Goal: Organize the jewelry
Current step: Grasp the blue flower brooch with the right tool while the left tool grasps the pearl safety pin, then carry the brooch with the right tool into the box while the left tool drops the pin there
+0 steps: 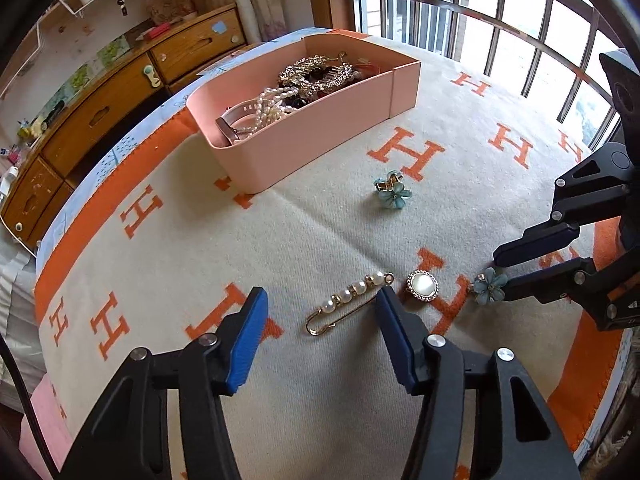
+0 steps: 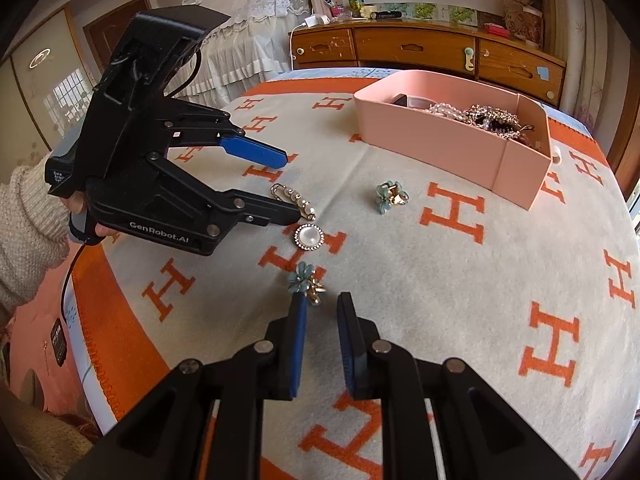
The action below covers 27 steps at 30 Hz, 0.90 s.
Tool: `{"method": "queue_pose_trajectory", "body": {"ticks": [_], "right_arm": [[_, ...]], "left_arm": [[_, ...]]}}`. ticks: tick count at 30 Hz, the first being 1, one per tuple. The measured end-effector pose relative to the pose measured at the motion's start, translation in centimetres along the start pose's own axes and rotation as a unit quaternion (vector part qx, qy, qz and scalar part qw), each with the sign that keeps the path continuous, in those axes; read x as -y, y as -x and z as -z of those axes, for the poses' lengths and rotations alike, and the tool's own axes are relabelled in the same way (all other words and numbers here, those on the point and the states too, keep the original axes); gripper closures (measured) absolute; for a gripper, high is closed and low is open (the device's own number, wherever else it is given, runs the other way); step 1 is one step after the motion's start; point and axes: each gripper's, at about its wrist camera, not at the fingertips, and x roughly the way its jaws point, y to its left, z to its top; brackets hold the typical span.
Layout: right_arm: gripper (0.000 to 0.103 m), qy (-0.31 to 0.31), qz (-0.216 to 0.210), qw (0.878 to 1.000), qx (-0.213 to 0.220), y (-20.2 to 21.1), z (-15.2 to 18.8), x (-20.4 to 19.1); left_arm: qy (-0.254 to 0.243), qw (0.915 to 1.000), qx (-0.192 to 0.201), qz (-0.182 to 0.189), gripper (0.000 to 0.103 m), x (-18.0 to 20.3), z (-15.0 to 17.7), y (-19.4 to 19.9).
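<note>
A pink tray holds pearls and rhinestone pieces. On the blanket lie a gold pearl pin, a round white brooch and two blue flower clips: one in the middle, one near the front. My left gripper is open, its fingers either side of the pearl pin. My right gripper is open a little, right at the near flower clip, tips touching or nearly so.
The cream and orange H-patterned blanket covers the table. A wooden dresser stands beyond the far edge. A barred window is on the far right. A person's sleeved hand holds the left gripper.
</note>
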Motion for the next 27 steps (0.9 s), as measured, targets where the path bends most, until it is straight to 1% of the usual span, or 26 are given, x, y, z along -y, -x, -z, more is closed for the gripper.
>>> {"method": "queue_pose_trajectory", "body": {"ticks": [2, 4, 8, 10, 15, 18, 19, 22, 27], "right_arm": [[0.087, -0.004, 0.001, 1.000, 0.001, 0.1, 0.0, 0.2], [0.087, -0.010, -0.002, 1.000, 0.001, 0.1, 0.1, 0.4], [0.087, -0.017, -0.005, 1.000, 0.002, 0.2, 0.2, 0.6], [0.087, -0.019, -0.005, 1.000, 0.002, 0.2, 0.2, 0.6], [0.087, -0.023, -0.006, 1.000, 0.000, 0.3, 0.2, 0.7], [0.087, -0.026, -0.006, 1.000, 0.003, 0.5, 0.3, 0.7], [0.087, -0.027, -0.005, 1.000, 0.004, 0.7, 0.3, 0.7], [0.087, -0.030, -0.006, 0.999, 0.009, 1.1, 0.3, 0.8], [0.087, -0.031, -0.006, 0.999, 0.019, 1.9, 0.0, 0.7]], "left_arm": [[-0.002, 1.0000, -0.004, 0.008, 0.059, -0.1, -0.3, -0.1], [-0.002, 0.9997, -0.009, 0.023, 0.068, -0.1, -0.6, -0.2], [0.000, 0.9993, -0.018, 0.033, 0.072, -0.1, -0.9, -0.5], [0.010, 0.9987, -0.023, 0.044, 0.079, -0.2, -1.1, -0.7], [0.043, 0.9963, -0.048, 0.056, 0.080, -0.8, -1.6, -0.9], [0.068, 0.9939, -0.070, 0.052, 0.095, -1.1, -1.9, -1.2], [0.082, 0.9922, -0.077, 0.054, 0.097, -1.4, -2.0, -1.2], [0.103, 0.9902, -0.086, 0.040, 0.098, -1.4, -1.9, -1.1], [0.123, 0.9899, -0.070, 0.012, 0.098, -0.7, -1.3, -0.1]]}}
